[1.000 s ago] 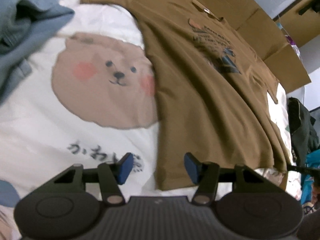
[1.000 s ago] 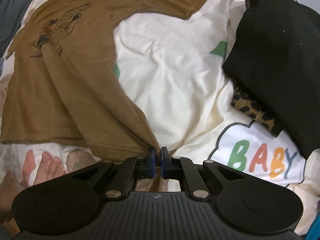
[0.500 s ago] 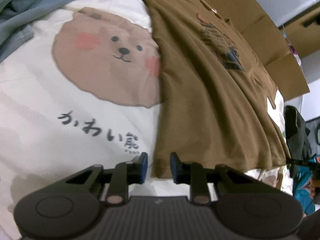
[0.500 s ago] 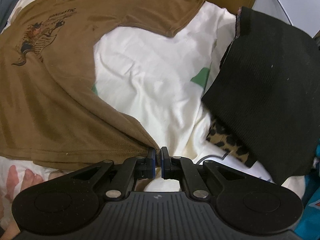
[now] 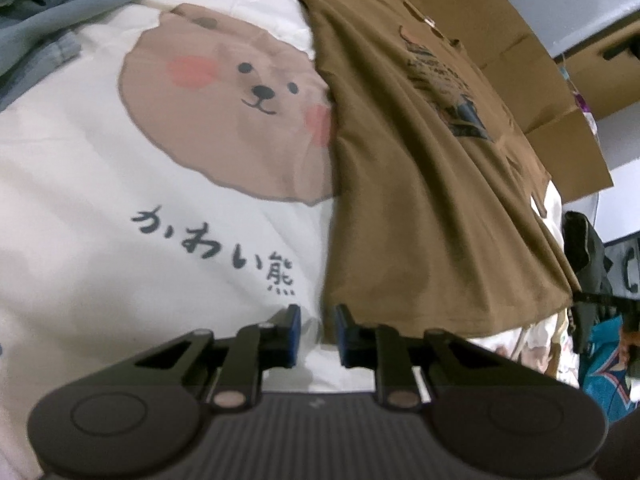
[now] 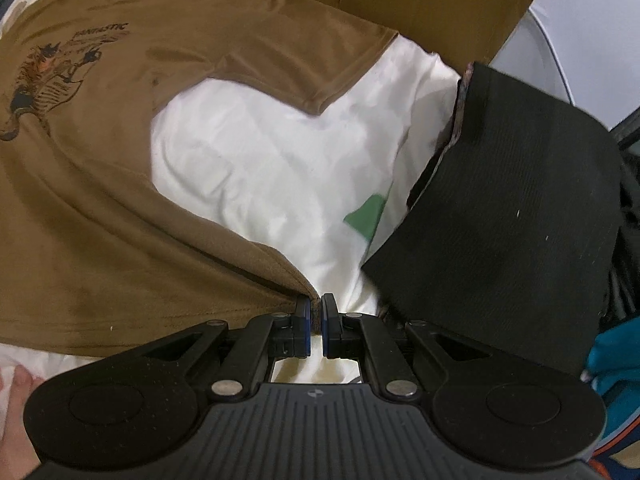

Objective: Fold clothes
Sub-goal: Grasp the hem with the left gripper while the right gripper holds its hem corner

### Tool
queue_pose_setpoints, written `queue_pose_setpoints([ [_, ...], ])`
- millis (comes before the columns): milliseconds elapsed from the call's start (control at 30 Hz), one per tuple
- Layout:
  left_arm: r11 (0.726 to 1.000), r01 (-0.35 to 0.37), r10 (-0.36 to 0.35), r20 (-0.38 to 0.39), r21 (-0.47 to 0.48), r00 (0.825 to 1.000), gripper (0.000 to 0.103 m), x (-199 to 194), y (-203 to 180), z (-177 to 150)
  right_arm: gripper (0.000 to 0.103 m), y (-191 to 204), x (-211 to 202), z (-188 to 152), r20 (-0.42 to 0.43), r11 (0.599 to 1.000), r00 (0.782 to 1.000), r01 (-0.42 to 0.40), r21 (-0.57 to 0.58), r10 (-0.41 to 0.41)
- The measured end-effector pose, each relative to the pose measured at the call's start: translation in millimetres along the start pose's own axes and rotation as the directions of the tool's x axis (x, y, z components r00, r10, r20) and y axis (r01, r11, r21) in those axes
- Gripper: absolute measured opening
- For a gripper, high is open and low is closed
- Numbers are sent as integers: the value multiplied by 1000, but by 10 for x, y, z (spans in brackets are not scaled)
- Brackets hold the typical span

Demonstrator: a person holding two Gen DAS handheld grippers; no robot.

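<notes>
At the bottom of the right wrist view, the right hand-held gripper has its two fingers pressed together on a corner of the hem of the brown T-shirt. From this corner the shirt spreads toward 10 o'clock over the white bedsheet, front side up, with a dark print on the chest and one sleeve pointing to 1 o'clock. At 3 o'clock from the fingers lies a black folded garment, and behind the shirt stands a cardboard box.

In the left wrist view, the left hand-held gripper is a little spread, with a narrow gap between the blue pads; the other hem corner of the T-shirt is just at this gap, but I cannot tell if the pads touch it. At 11 o'clock the sheet shows a bear face, and farther at 10 o'clock lies a blue-grey cloth.
</notes>
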State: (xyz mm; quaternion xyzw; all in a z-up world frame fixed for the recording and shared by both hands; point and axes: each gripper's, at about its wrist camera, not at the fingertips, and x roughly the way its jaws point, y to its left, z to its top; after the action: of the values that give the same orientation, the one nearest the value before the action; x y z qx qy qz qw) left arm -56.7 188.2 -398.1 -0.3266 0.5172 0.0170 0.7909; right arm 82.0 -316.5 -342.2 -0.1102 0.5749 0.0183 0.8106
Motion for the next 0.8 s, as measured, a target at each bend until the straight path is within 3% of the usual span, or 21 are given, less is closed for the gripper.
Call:
queue_pose_setpoints([
  [300, 1000, 7, -7, 0, -11, 1000, 14, 126, 87, -33, 2, 32, 114, 93, -17, 998, 998, 52, -23, -52],
  [800, 993, -110, 109, 10, 48, 994, 14, 212, -183, -132, 3, 74, 194, 62, -43, 999, 998, 47, -19, -48],
])
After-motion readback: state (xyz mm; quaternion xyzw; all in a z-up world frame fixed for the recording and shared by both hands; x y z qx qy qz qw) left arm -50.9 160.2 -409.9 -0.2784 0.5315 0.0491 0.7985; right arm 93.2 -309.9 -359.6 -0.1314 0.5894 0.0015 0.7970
